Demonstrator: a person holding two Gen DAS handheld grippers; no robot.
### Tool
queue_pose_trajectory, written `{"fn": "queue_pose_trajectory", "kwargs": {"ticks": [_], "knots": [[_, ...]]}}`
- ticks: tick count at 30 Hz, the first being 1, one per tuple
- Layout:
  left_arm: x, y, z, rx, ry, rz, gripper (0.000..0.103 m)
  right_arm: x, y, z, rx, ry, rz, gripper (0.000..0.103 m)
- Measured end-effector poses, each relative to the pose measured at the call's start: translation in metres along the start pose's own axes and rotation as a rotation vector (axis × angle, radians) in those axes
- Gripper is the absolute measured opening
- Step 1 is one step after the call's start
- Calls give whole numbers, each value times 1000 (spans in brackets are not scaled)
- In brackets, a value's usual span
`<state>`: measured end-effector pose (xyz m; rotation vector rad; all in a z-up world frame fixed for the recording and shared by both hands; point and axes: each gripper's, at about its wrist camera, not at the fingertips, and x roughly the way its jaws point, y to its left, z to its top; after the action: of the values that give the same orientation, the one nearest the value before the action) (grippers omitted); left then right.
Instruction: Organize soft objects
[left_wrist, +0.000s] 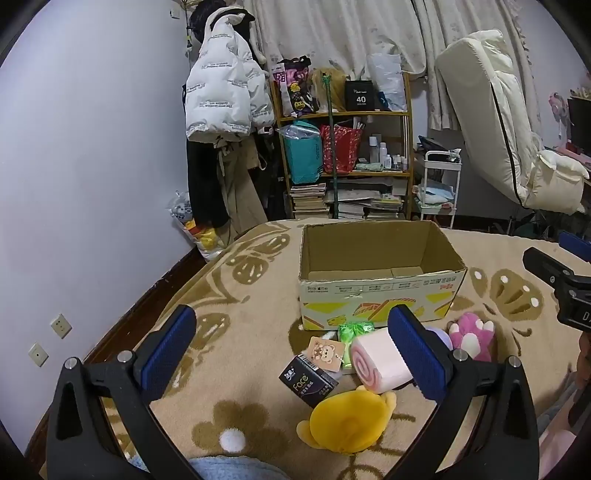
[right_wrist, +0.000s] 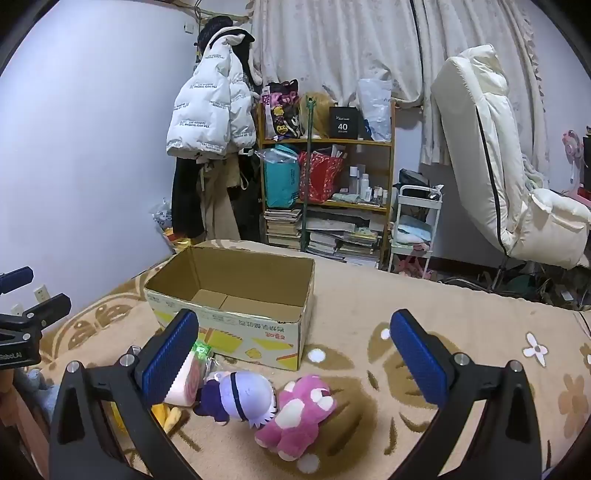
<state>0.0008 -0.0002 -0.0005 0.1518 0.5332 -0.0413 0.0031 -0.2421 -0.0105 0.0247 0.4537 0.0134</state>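
Observation:
An empty open cardboard box (left_wrist: 380, 280) (right_wrist: 236, 306) stands on the patterned bed blanket. In front of it lie soft objects: a yellow plush (left_wrist: 351, 421), a pink swirl-roll cushion (left_wrist: 380, 360) (right_wrist: 184, 384), a pink bear plush (left_wrist: 472, 336) (right_wrist: 299, 417), a purple-and-white doll (right_wrist: 240, 398), a black "Face" tissue pack (left_wrist: 310, 382) and a green packet (left_wrist: 354, 330). My left gripper (left_wrist: 291, 350) is open and empty above the tissue pack and roll. My right gripper (right_wrist: 295, 358) is open and empty above the doll and pink bear.
A wooden shelf (left_wrist: 347, 147) with books, bags and bottles stands beyond the bed, next to hung coats (left_wrist: 225, 85). A white cart (left_wrist: 439, 184) and a folded cream chair (left_wrist: 509, 122) are at the right. A blue cloth (left_wrist: 236, 469) lies at the near edge.

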Motion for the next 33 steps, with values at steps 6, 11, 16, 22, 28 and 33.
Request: {"fn": "queue_pose_trajectory", "kwargs": {"ticks": [6, 11, 16, 22, 28, 33], "knots": [[0, -1, 0, 5, -6, -2, 102, 0, 0, 0, -1, -5, 1, 103], [1, -4, 4, 4, -5, 1, 102, 0, 0, 0, -1, -7, 0, 103], [-2, 1, 3, -2, -15, 1, 102, -1, 0, 0, -2, -7, -1, 103], [-2, 1, 2, -4, -17, 1, 102, -1, 0, 0, -3, -7, -1, 103], [-2, 2, 2, -3, -17, 1, 102, -1, -1, 0, -4, -8, -2, 103], [-2, 2, 1, -2, -18, 1, 102, 0, -1, -1, -5, -7, 0, 103]]}}
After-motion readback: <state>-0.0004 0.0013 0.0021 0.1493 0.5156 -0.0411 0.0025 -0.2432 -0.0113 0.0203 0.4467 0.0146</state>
